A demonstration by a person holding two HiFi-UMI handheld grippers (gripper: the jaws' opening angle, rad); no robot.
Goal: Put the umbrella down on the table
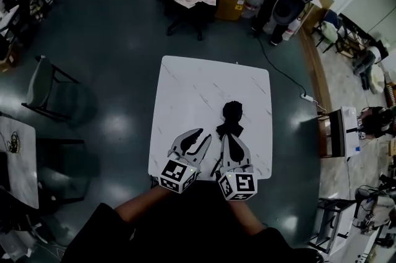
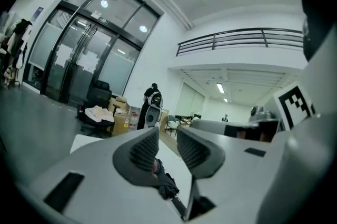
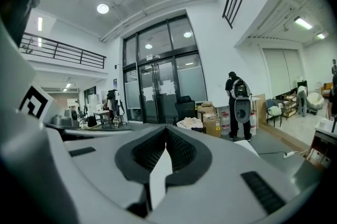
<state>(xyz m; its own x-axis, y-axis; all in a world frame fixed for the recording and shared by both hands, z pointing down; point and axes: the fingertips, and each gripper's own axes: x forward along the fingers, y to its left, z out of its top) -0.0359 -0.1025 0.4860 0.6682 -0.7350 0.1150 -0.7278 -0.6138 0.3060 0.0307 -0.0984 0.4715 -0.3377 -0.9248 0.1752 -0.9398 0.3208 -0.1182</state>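
Two grippers hang over the near edge of the white table. At the left, the left gripper has its fingers released, with a clear gap between them and nothing in it. Through that gap, the left gripper view shows the folded black umbrella lying on the table beyond. To the right, the right gripper has its fingers clenched together on nothing, tips just beside the umbrella's near end.
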